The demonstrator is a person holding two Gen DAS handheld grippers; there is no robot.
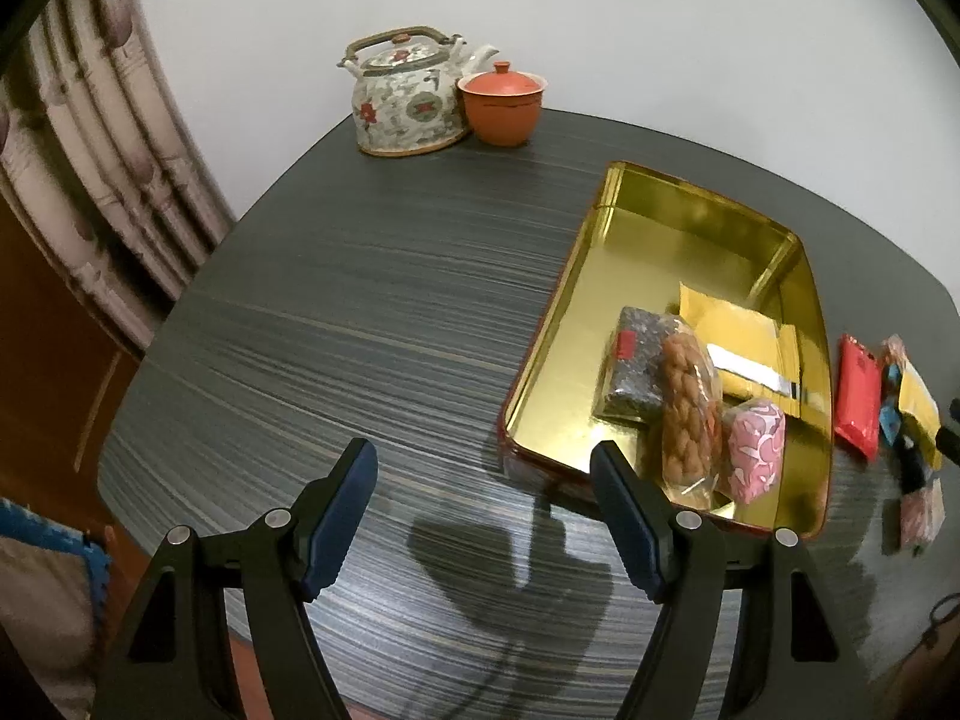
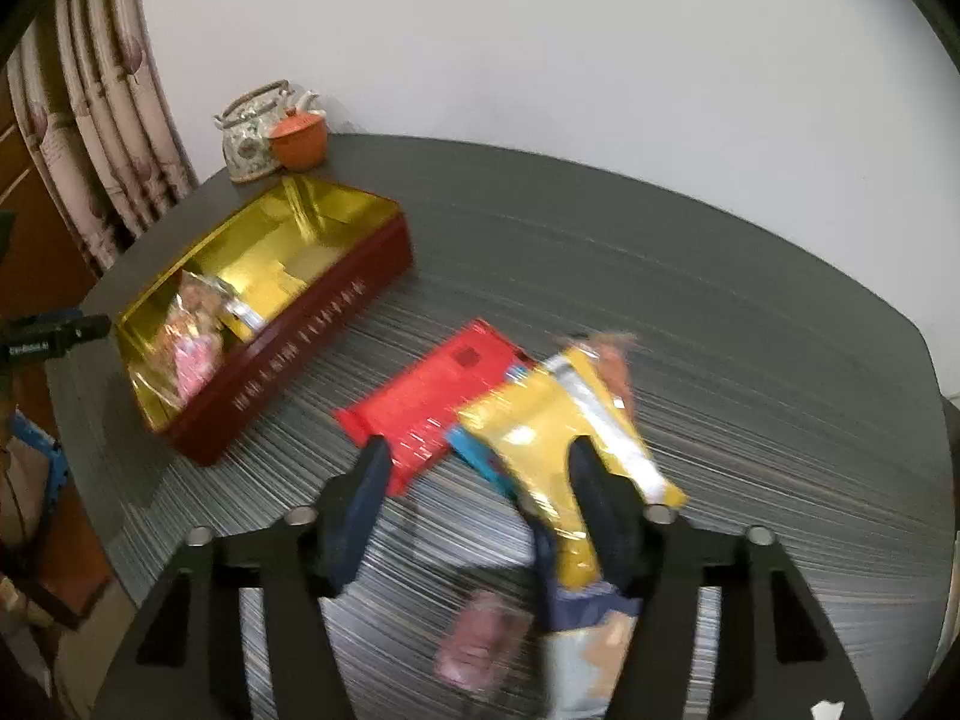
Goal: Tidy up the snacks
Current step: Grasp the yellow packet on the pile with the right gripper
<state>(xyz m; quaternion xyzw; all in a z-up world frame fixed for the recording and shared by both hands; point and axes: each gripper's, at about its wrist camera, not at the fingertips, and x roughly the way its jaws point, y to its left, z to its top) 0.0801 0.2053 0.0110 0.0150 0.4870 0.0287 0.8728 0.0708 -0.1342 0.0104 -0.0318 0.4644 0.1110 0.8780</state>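
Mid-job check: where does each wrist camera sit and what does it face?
Left wrist: behind the open left gripper, facing bare grey table beside the gold-lined red tin.
Right wrist: behind the open right gripper, above the red packet and yellow pouch.
Shared: tin, floral teapot, orange lidded cup.

A dark table by a plain white wall

The table (image 1: 360, 312) is grey with thin stripes. The wall (image 1: 600, 30) behind it is white and bare. A curtain (image 1: 102, 180) with pale folds hangs at the left. A teapot (image 1: 408, 99) and an orange cup (image 1: 503, 102) sit touching in the far corner.
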